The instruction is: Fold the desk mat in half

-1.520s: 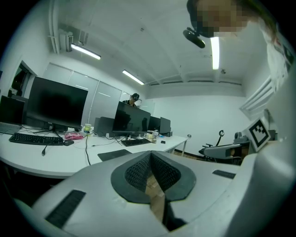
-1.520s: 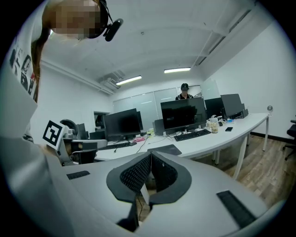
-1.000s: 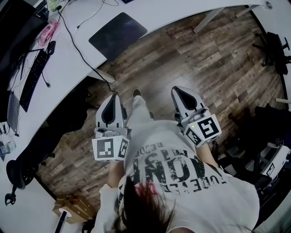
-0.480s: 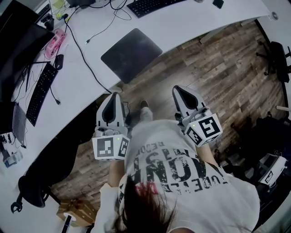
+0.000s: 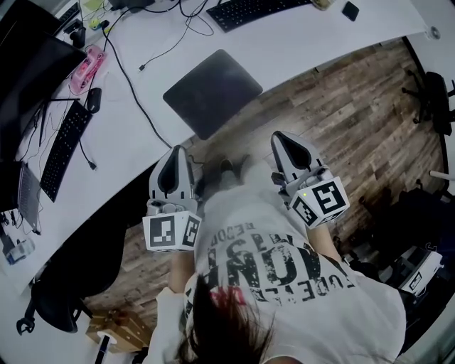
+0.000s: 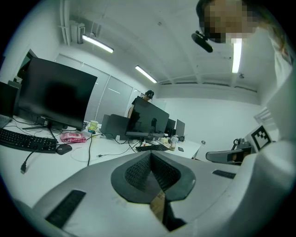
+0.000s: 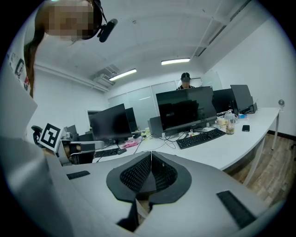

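Along the front edge of the curved white desk lies the desk mat, dark, flat and unfolded, set askew so that its nearest corner comes right up to the rim. Bare desktop surrounds its other sides; a black cable runs past its left edge without crossing it, and a keyboard sits well apart behind it. A second keyboard, a mouse and a pink object are off to the left, away from the mat.

Both grippers are held out in front of the person, short of the mat. The left gripper has its tip near the desk's rim, below and left of the mat's near corner; its own view shows the jaws pressed together with nothing between them. The right gripper hangs over open wood floor, apart from the desk, its jaws likewise clenched and empty
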